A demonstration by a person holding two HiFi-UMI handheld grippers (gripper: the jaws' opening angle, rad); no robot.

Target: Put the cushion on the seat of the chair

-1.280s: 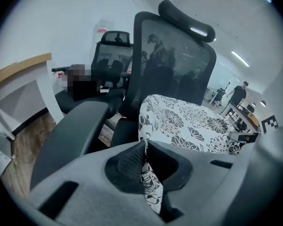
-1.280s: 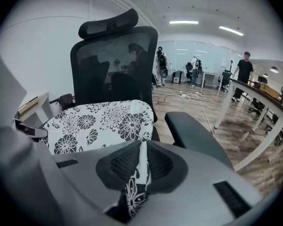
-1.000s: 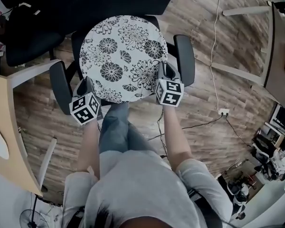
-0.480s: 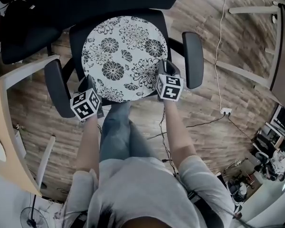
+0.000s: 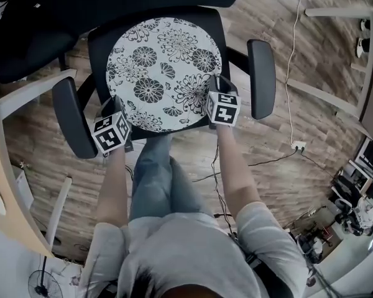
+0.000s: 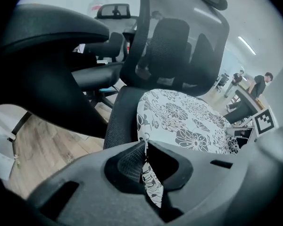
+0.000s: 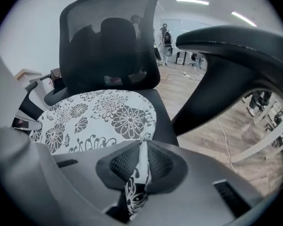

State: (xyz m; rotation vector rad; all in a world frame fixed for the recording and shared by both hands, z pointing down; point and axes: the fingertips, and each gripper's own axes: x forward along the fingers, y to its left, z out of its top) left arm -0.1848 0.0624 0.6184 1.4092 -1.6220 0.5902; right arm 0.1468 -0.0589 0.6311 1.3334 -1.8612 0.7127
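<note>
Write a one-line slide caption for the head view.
Floral cushion held over chair seat by left hand-held gripper and right hand-held gripper.

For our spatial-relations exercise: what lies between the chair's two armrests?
The floral cushion, over the seat; the head view shows it.

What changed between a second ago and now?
The left tool and right tool came down together with the cushion, lowering it onto or just above the chair's seat; more black seat now shows around it. Unchanged: each tool stays shut on the cushion's near edge.
</note>
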